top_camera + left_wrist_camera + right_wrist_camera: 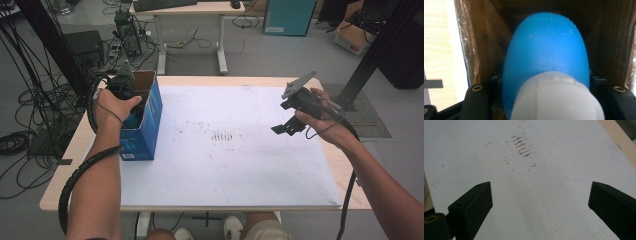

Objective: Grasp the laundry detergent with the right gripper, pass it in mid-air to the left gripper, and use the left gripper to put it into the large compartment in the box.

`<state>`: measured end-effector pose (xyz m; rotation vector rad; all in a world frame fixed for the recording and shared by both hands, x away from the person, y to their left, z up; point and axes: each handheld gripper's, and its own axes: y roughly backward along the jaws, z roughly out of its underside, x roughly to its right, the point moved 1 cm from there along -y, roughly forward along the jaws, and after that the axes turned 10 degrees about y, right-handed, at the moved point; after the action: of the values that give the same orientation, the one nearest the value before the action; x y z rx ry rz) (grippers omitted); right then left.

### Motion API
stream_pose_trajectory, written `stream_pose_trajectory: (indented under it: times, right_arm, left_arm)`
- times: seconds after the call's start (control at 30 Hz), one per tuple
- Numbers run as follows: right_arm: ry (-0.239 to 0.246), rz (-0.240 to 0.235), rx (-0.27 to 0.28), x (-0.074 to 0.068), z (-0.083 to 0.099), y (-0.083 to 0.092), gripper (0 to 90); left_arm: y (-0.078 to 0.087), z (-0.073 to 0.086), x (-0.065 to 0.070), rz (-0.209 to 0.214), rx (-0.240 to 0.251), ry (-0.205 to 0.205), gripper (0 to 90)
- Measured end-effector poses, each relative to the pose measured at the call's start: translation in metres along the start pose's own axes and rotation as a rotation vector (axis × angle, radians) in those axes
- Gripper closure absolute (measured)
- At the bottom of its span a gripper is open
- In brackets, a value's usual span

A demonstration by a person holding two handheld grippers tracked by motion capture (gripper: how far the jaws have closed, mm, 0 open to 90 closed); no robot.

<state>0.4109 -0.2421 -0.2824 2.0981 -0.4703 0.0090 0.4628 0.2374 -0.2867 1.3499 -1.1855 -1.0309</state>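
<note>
A blue cardboard box point(146, 131) stands open-topped on the left edge of the white mat point(240, 160). My left gripper point(125, 89) reaches down into it, its jaw tips hidden by the box wall. In the left gripper view, a blue bottle point(546, 47) with a white cap point(556, 97) sits between the jaws of the left gripper point(546, 78), pressed on both sides, with the brown box interior point(481, 37) around it. My right gripper point(286, 127) hovers open above the mat's right side. In the right gripper view, the right gripper point(540, 195) holds nothing over the mat point(536, 165).
The mat lies on a wooden table point(65, 165) and has dark smudges point(221, 136) at its middle. Behind stand a white desk point(190, 30), floor cables point(30, 100), a teal box point(290, 17), a cardboard box point(352, 35) and a black frame post point(372, 55).
</note>
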Motion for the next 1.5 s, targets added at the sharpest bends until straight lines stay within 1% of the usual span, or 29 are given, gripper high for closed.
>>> stream_pose_trajectory:
  times: [0.03, 0.17, 0.23, 0.27, 0.3, 0.4, 0.53, 0.57, 0.6, 0.63, 0.73, 0.77, 0.8, 0.83, 0.9, 0.93, 0.97, 1.1, 1.17, 1.27, 1.3, 1.5]
  right_arm:
    - [0.005, -0.001, -0.002, 0.0003, 0.0003, 0.0000, 5.2]
    - [-0.006, 0.001, 0.001, -0.0008, 0.0009, -0.0011, 5.2]
    - [0.010, -0.001, 0.001, 0.0000, 0.0017, -0.0012, 5.2]
    - [-0.006, 0.001, 0.003, -0.0010, 0.0018, -0.0016, 5.2]
    - [0.001, 0.000, 0.001, -0.0008, 0.0023, -0.0015, 5.2]
    - [-0.010, 0.004, 0.003, -0.0015, 0.0021, -0.0021, 5.2]
    - [-0.009, 0.007, 0.004, -0.0009, 0.0017, -0.0004, 5.2]
    - [-0.002, 0.006, 0.005, -0.0005, 0.0011, 0.0003, 5.2]
    - [-0.010, 0.009, 0.004, -0.0011, 0.0007, 0.0010, 5.2]
    - [0.002, 0.007, 0.007, -0.0001, 0.0002, 0.0013, 5.2]
    - [-0.005, 0.011, 0.006, 0.0002, -0.0002, 0.0027, 5.2]
    - [0.004, 0.011, 0.006, 0.0010, 0.0002, 0.0034, 5.2]
    - [-0.006, 0.015, 0.007, 0.0006, 0.0003, 0.0035, 5.2]
    - [0.002, 0.014, 0.005, 0.0013, 0.0011, 0.0042, 5.2]
    - [-0.011, 0.021, 0.011, 0.0009, 0.0018, 0.0043, 5.2]
    - [0.001, 0.017, 0.004, 0.0018, 0.0028, 0.0050, 5.2]
    - [-0.009, 0.018, 0.006, 0.0010, 0.0029, 0.0047, 5.2]
    - [0.003, 0.018, 0.004, 0.0006, 0.0037, 0.0047, 5.2]
    - [-0.005, 0.019, 0.003, 0.0005, 0.0035, 0.0052, 5.2]
    - [0.001, 0.022, 0.006, 0.0012, 0.0030, 0.0063, 5.2]
    - [-0.007, 0.024, 0.008, 0.0007, 0.0024, 0.0062, 5.2]
    - [-0.001, 0.022, 0.005, 0.0009, 0.0013, 0.0065, 5.2]
  left_arm:
    - [0.0000, -0.0001, 0.0002, 0.000, 0.000, 0.001, 36.9]
    - [-0.0001, -0.0002, -0.0002, 0.002, -0.001, 0.001, 36.9]
    - [0.0000, -0.0002, -0.0003, 0.003, -0.002, 0.003, 36.8]
    - [-0.0001, -0.0002, -0.0003, 0.003, -0.002, 0.003, 36.8]
    - [-0.0002, -0.0003, -0.0004, 0.003, -0.001, 0.003, 36.8]
    - [-0.0003, -0.0005, -0.0004, 0.003, -0.001, 0.003, 36.8]
    - [-0.0004, -0.0007, -0.0008, 0.005, 0.000, 0.005, 36.8]
    - [-0.0004, -0.0007, -0.0009, 0.005, 0.000, 0.005, 36.7]
    - [-0.0004, -0.0008, -0.0010, 0.005, -0.001, 0.005, 36.8]
    - [-0.0004, -0.0008, -0.0011, 0.005, -0.001, 0.005, 36.7]
    - [-0.0004, -0.0007, -0.0010, 0.006, 0.000, 0.004, 36.8]
    - [-0.0004, -0.0006, -0.0010, 0.005, 0.000, 0.004, 36.8]
    - [-0.0004, -0.0007, -0.0010, 0.005, 0.000, 0.005, 36.7]
    - [-0.0004, -0.0008, -0.0011, 0.006, -0.001, 0.005, 36.7]
    - [-0.0006, -0.0008, -0.0012, 0.006, 0.000, 0.006, 36.7]
    - [-0.0005, -0.0009, -0.0012, 0.006, -0.002, 0.006, 36.7]
    - [-0.0005, -0.0009, -0.0012, 0.006, -0.002, 0.006, 36.7]
    - [-0.0006, -0.0010, -0.0020, 0.008, -0.003, 0.007, 36.7]
    - [-0.0006, -0.0010, -0.0021, 0.009, -0.002, 0.008, 36.7]
    - [-0.0007, -0.0011, -0.0019, 0.007, -0.002, 0.008, 36.6]
    - [-0.0006, -0.0011, -0.0017, 0.007, -0.003, 0.007, 36.7]
    - [-0.0010, -0.0010, -0.0020, 0.006, -0.001, 0.007, 36.6]
